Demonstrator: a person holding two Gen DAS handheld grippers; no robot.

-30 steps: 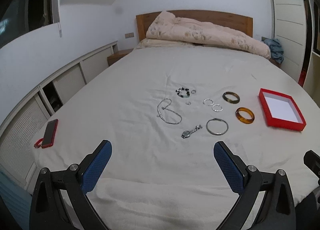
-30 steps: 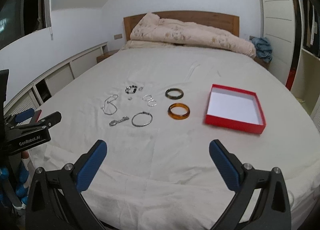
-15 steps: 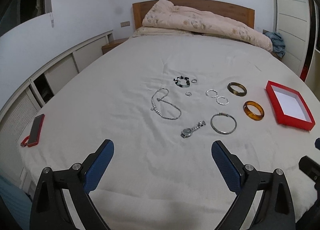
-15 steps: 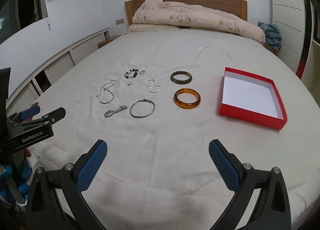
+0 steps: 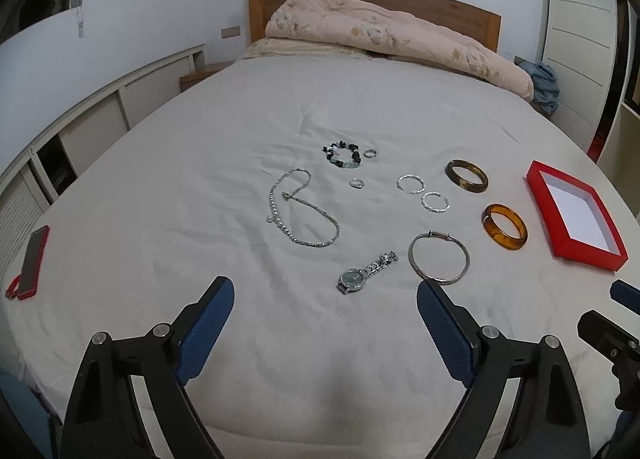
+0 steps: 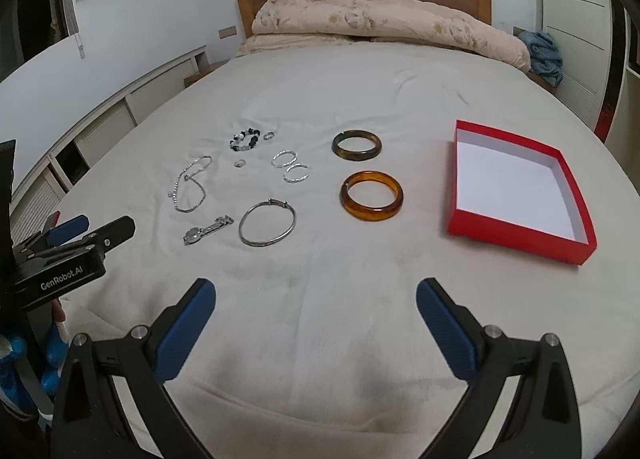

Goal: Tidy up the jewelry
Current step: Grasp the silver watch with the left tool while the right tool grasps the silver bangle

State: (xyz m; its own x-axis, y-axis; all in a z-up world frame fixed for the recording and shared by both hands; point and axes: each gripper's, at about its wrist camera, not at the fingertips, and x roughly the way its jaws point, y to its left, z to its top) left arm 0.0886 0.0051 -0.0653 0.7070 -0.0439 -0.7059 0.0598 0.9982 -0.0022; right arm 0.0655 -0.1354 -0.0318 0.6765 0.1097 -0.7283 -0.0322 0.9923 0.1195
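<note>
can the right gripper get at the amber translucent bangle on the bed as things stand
Probably yes: the right gripper is open and empty, and only bare sheet lies between it and the amber translucent bangle, which lies apart from the other pieces.

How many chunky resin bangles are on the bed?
2: the dark olive bangle lies farther up the bed, the amber bangle nearer the camera, both left of the red box. None appears hidden.

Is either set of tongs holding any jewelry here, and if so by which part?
Nothing is held. The left tongs and right tongs are both open over bare bedsheet, with every piece untouched and the red box empty.
</note>
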